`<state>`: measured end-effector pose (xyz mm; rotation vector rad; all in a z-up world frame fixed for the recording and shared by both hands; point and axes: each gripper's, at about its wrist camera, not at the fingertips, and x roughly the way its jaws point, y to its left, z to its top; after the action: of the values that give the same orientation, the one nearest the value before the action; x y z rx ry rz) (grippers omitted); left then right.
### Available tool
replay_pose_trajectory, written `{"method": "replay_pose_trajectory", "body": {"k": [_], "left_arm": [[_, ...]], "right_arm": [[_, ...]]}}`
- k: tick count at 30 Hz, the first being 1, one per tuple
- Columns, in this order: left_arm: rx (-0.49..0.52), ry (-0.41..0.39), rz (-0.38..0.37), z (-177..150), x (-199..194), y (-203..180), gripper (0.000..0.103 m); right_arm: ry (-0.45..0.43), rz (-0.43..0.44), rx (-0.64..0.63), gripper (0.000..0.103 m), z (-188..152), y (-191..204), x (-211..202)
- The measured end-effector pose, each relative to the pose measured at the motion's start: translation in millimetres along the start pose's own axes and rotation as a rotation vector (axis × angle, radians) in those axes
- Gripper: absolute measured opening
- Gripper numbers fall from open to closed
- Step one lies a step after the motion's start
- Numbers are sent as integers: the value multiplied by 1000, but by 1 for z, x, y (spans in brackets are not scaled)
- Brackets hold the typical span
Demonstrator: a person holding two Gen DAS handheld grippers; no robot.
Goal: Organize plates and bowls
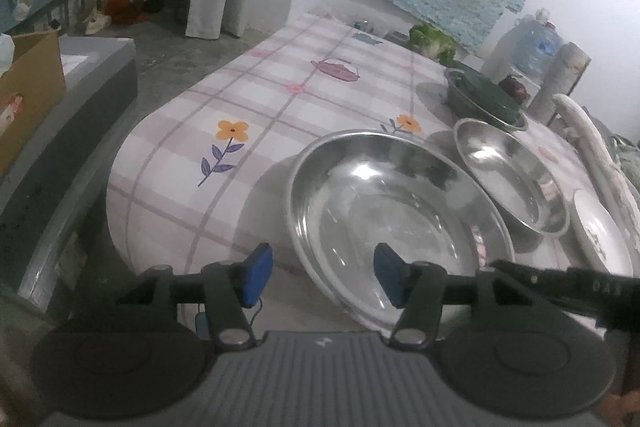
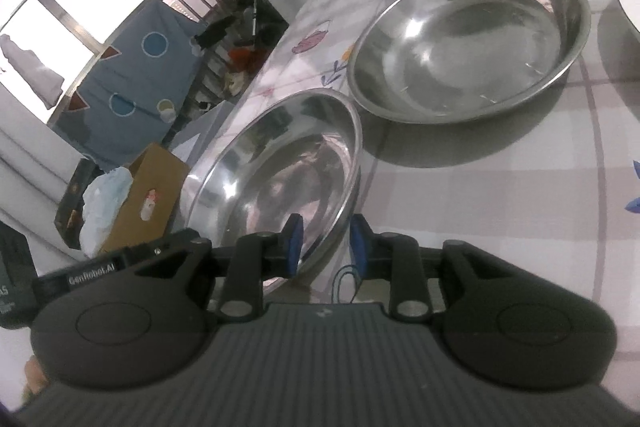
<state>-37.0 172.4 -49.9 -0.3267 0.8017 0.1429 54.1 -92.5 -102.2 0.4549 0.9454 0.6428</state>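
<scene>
A: Left wrist view?
B: Left gripper (image 1: 322,275) spread, holding nothing; its rim straddles the large steel bowl (image 1: 392,211), flat on the tablecloth (image 1: 192,115). Smaller bowl (image 1: 512,179) at two o'clock.
A: Right wrist view?
B: Right gripper (image 2: 325,247) brackets that large bowl's (image 2: 280,179) rim, probably steadying it; whether the pads press, I cannot tell.

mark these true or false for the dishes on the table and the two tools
1. The left tool is open. True.
2. The near steel bowl holds food. False: it is empty.
3. That bowl's rim lies between the right tool's pads. True.
4. The tablecloth is plain white. False: it is checked, with printed flowers and teapots.
5. The green dish stands on the floor. False: it is on the table, behind the steel bowls.
</scene>
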Motion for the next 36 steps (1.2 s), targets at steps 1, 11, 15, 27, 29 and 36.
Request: {"method": "replay_pose_trajectory", "body": {"k": [1,11,15,27,29,36], "left_arm": [[-5,2,3,1,2,0,59],[23,17,43,15,28,-1,57],[44,24,50,21,37,-5,54],[85,40,104,32,54,-9,31],[84,40,108,33,54,-8,27],[67,49,100,34,53,-4,25]], "right_arm": [[2,-2,6,27,0,-2,1],[-5,-8,34,29,1,-6,6],[-15,-16,29,29,3,-5,9],[-26,-30,-9,24,14,0,20],[-22,-27,-18,22,15,0,22],[-19,-27,-43,21,18,3,27]]}}
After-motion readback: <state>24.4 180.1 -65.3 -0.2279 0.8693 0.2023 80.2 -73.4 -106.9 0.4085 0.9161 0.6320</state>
